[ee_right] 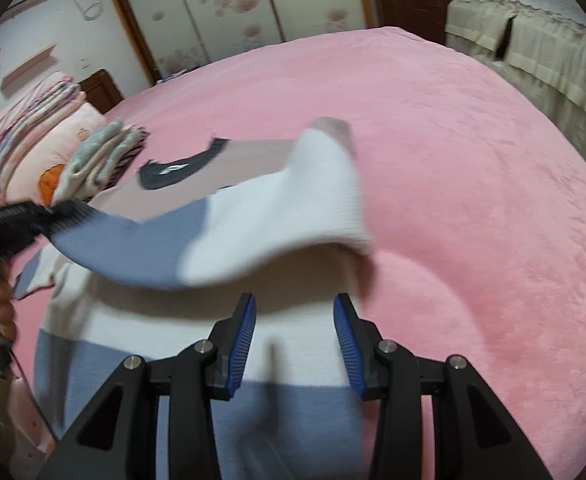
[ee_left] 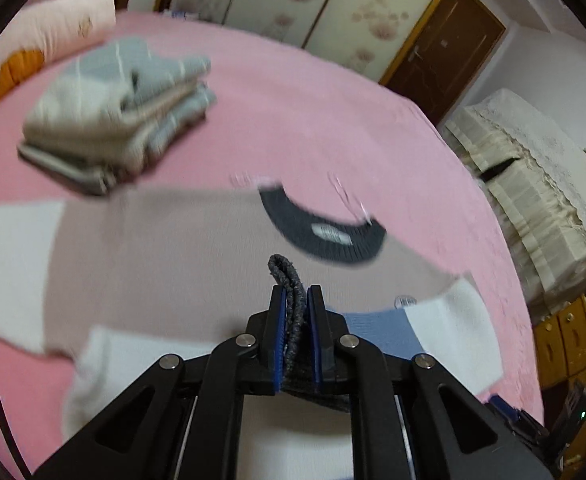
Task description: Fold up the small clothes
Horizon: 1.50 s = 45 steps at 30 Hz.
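While the sleeve is lifted: the fold should be carried across the body and laid flat.
Right gripper (ee_right: pixel 295 340): jaws spread, nothing held, poised over the sweater's (ee_right: pixel 293 360) near hem.
Left gripper (ee_left: pixel 296 312): jaws pinched on the dark cuff (ee_left: pixel 283 276); pitched downward.
Sleeve (ee_right: pixel 261 216): raised off the pink bed (ee_right: pixel 473 160).
Folded stack (ee_left: pixel 121 108): far left.

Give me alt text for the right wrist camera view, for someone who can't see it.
The right gripper hangs with jaws open and empty over a colour-block sweater spread on a pink bed. At left, the left gripper lifts the sweater's sleeve by its dark cuff. A stack of folded clothes lies behind.
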Available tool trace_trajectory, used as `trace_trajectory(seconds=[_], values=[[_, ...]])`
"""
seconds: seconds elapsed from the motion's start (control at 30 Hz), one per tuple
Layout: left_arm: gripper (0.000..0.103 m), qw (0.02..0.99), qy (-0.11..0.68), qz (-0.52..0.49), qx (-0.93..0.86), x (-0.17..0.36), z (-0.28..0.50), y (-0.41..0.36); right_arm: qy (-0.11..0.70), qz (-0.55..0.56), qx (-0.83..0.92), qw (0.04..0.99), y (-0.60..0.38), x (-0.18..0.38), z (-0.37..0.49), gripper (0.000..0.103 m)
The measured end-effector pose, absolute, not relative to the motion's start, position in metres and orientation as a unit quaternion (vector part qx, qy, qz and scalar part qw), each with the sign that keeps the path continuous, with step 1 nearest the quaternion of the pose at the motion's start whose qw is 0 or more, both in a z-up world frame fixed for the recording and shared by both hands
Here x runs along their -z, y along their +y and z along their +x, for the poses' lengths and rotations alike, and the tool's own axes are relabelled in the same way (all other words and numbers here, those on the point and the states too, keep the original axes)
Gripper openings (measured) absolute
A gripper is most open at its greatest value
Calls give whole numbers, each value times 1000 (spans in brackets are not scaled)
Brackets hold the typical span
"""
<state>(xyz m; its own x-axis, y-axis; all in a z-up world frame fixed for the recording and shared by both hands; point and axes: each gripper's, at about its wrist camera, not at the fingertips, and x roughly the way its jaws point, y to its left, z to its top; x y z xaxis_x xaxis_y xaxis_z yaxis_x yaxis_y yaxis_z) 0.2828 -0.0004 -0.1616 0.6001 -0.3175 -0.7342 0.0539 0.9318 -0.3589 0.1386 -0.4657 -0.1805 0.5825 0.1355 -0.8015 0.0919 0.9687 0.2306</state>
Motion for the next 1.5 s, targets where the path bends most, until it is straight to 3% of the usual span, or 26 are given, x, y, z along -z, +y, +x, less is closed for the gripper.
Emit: trace_trajectory(seconds=[0.5, 0.53, 0.57, 0.67, 0.83, 0.97, 1.13, 1.2, 1.27, 1.43, 1.5], values=[[5, 902, 408, -118, 79, 160, 338, 14, 458, 35, 41, 888, -460, 208, 195, 40], [5, 904, 403, -119, 79, 158, 339, 14, 456, 36, 44, 888, -461, 209, 199, 37], [5, 908, 393, -122, 77, 155, 340, 16, 450, 39, 48, 891, -462, 208, 199, 21], [5, 916, 377, -122, 68, 149, 341, 20, 438, 60, 73, 894, -468, 205, 195, 17], [5, 902, 408, -134, 51, 171, 344, 40, 449, 73, 101, 885, -463, 211, 189, 17], [6, 869, 462, -159, 76, 193, 340, 56, 463, 73, 99, 878, -461, 210, 188, 25], [19, 828, 525, -154, 123, 219, 330, 63, 468, 72, 79, 877, -460, 210, 173, 26], [39, 811, 545, -155, 142, 228, 327, 64, 469, 68, 74, 877, -459, 210, 169, 26], [49, 796, 563, -163, 155, 238, 326, 64, 469, 66, 71, 878, -459, 211, 167, 26], [49, 784, 569, -180, 170, 257, 325, 62, 470, 65, 71, 877, -458, 212, 168, 26], [25, 789, 564, -183, 164, 259, 326, 63, 470, 64, 71, 878, -457, 212, 168, 26]])
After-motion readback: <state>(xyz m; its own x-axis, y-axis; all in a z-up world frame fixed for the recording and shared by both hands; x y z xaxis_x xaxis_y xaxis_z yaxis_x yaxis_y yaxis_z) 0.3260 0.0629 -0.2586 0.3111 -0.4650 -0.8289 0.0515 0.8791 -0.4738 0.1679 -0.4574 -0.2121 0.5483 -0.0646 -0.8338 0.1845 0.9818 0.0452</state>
